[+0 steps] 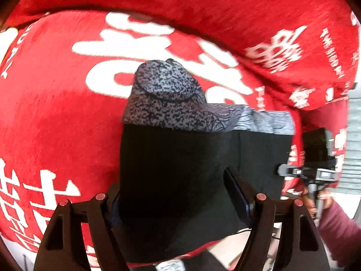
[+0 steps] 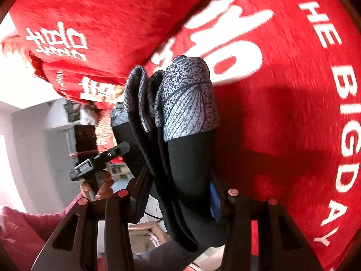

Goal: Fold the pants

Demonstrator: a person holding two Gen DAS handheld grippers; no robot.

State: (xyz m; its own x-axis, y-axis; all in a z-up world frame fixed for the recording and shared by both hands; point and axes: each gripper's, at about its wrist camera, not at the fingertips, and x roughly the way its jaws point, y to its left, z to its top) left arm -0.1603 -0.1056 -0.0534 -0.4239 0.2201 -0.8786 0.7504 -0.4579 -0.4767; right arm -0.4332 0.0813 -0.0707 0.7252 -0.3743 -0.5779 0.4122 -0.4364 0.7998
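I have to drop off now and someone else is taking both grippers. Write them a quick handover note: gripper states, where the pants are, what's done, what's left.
Left gripper: shut on the pants, gripping the black part.
Right gripper: also shut on the pants, holding several bunched layers.
Pants: lifted between both grippers, in front of the red blanket with white lettering; the grey patterned ends point away from the cameras.
Done: the garment looks folded over at least once, since layers are stacked in the right wrist view.
Left: probably lay it on the blanket, make any final fold, smooth it, release both grippers.
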